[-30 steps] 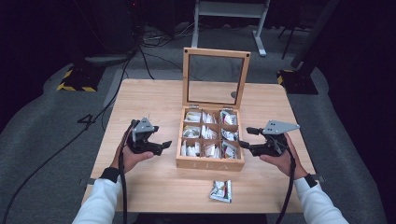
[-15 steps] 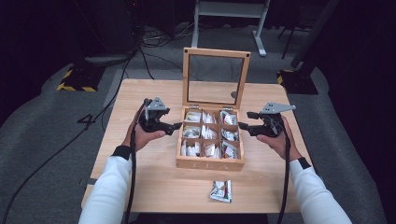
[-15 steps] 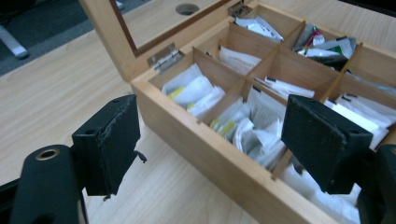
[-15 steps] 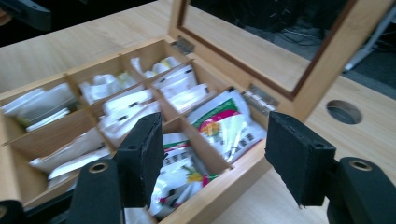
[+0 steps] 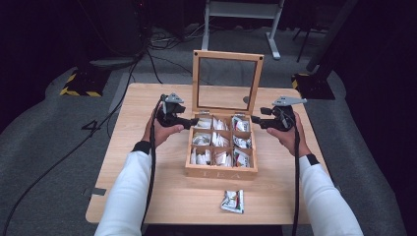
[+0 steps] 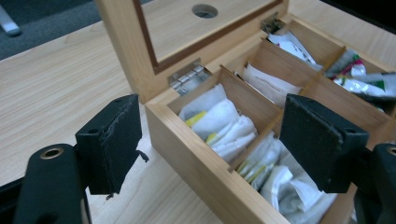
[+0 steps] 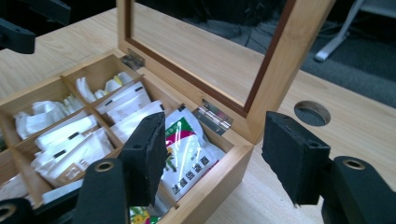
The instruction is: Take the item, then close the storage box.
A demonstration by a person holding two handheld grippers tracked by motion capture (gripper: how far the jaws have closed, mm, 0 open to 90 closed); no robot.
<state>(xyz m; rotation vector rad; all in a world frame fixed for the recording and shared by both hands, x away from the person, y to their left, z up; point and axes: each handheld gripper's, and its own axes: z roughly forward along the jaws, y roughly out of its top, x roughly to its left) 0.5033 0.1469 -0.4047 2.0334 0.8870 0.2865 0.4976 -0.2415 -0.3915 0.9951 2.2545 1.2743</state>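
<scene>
A wooden tea box (image 5: 221, 171) sits mid-table, its glass-paned lid (image 5: 227, 56) standing upright. Its compartments hold white tea packets (image 6: 219, 123) and a green-and-red printed packet (image 7: 187, 154). My left gripper (image 5: 192, 121) is open at the box's rear left corner; in the left gripper view its gripper (image 6: 212, 130) straddles the side wall (image 6: 187, 154), one jaw outside and one over the compartments. My right gripper (image 5: 255, 119) is open at the rear right corner; in the right gripper view its gripper (image 7: 219, 154) straddles that corner (image 7: 236, 156) near a hinge (image 7: 214, 116).
A loose tea packet (image 5: 232, 201) lies on the table in front of the box, near the front edge. A round hole (image 5: 245, 100) in the tabletop (image 5: 147, 103) sits behind the lid. Beyond the table are a metal frame (image 5: 241, 12) and cables on a dark floor.
Both grippers have moved forward and inward from beside the box's front half to its rear corners. Both stay open, holding nothing. The box and loose packet have not moved.
</scene>
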